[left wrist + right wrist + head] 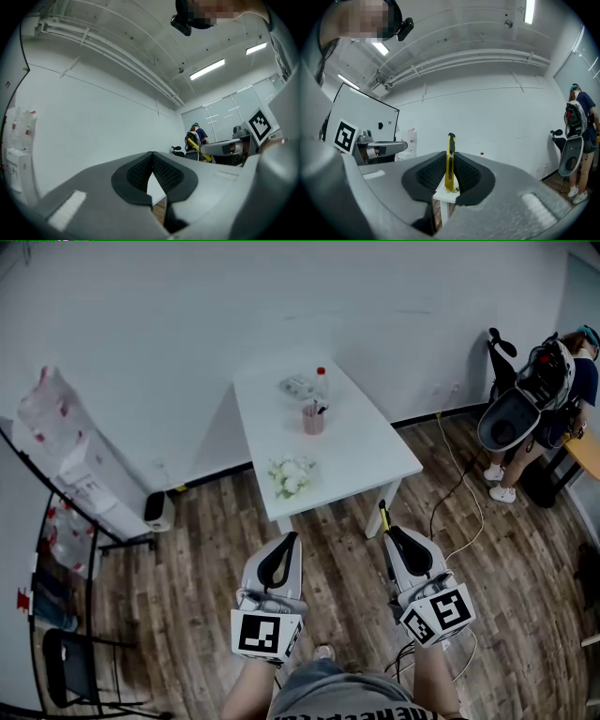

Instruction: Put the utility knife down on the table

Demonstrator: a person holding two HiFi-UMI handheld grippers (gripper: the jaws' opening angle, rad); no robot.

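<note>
Yellow utility knife (450,168) w/ blk slider; right claw (450,157) grey, blk pads. White surface (361,451), brown wood-grain floor (347,559), pink cup (313,420).

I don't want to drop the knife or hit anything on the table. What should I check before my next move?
1. Grip on the utility knife: the right gripper is shut on it, and its end sticks out past the pads. Ok.
2. Left gripper: jaws together, nothing between them. Ok.
3. Bare spot on the table: free surface to the right of the flowers and the cup. Ok.
4. Reach: both grippers are over the floor, short of the table. Not ok; step closer.
5. Blade retracted: cannot tell.
</note>
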